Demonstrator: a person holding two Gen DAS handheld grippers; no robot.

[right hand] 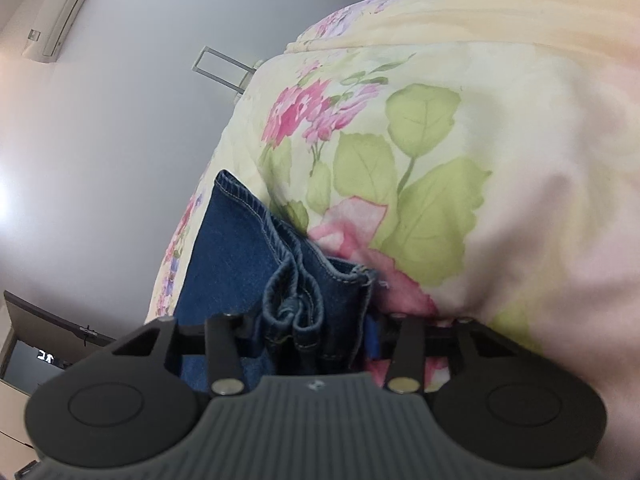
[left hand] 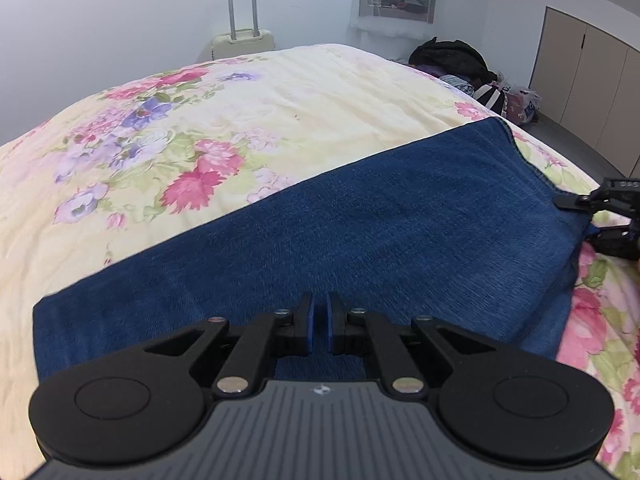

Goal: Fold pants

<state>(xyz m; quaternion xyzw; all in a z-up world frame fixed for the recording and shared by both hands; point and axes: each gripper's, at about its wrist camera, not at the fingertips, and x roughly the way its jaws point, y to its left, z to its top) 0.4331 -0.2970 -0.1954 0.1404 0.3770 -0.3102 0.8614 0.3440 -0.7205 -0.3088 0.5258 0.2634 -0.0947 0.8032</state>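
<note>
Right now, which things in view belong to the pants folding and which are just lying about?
In the job: blue jeans; left tongs, nearly closed above the denim; right tongs, clamping the bunched jeans; floral bedspread as work surface.

Lying about: suitcase; pile of clothes and bags; cupboards.

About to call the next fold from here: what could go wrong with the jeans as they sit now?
1. The right gripper holds a thick bunch of hem layers; an inner layer could slip out when lifted.
2. The left gripper is nearly closed above the jeans and seems to hold nothing, so that end may drag across the soft floral quilt.
</note>
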